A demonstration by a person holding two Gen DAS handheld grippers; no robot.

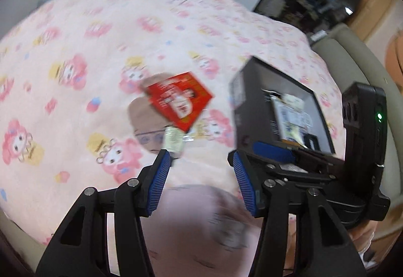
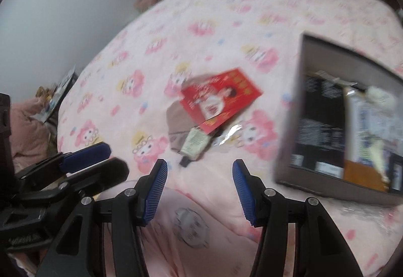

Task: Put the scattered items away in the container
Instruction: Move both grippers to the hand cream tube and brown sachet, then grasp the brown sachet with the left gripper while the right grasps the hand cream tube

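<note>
**Currently: both grippers empty above scattered items**

Loose items lie on the pink patterned bedspread [image 2: 105, 80], left of the dark open-topped box [image 2: 299, 110]. The red card [image 2: 219, 95] lies flat, rotated diamond-wise, overlapping a brown pouch [image 2: 176, 120]. The pale green tube [image 2: 196, 143] runs diagonally, dark cap toward the camera, upper end under the card. Frames are motion-blurred. The left gripper [image 1: 201, 166] and right gripper [image 2: 200, 171] each stand with jaws moderately apart, nothing between the pads.

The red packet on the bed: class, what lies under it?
Under the red packet a brownish pouch shows, with a pale tube poking out. Anything beneath its middle is covered.
</note>
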